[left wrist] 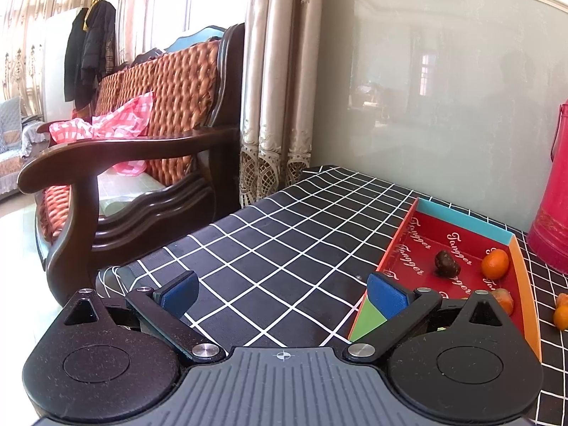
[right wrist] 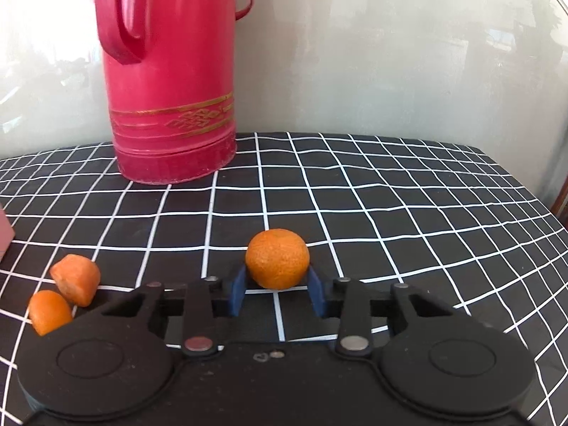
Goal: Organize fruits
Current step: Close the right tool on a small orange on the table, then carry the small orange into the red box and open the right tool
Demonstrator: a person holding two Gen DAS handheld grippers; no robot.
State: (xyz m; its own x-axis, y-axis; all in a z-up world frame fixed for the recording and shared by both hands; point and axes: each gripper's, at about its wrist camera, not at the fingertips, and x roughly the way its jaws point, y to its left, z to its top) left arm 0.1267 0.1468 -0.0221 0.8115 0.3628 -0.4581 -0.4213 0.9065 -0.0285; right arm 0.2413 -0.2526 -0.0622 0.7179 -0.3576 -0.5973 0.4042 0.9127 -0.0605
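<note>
In the right wrist view my right gripper (right wrist: 277,293) is shut on a small orange mandarin (right wrist: 277,258), its blue pads touching both sides, just above the black checked tablecloth (right wrist: 390,213). Two more orange fruits (right wrist: 76,278) (right wrist: 49,312) lie at the left. In the left wrist view my left gripper (left wrist: 282,293) is open and empty above the cloth. To its right is a red tray (left wrist: 458,241) holding a dark brown fruit (left wrist: 446,263), a mandarin (left wrist: 495,263) and another orange piece (left wrist: 504,300). Two orange fruits (left wrist: 561,310) lie on the cloth right of the tray.
A tall red thermos (right wrist: 167,81) stands at the back of the table against the glossy wall; it also shows in the left wrist view (left wrist: 553,191). A wooden armchair (left wrist: 142,149) with orange cushions stands left of the table. A pink box edge (right wrist: 5,234) sits at the left.
</note>
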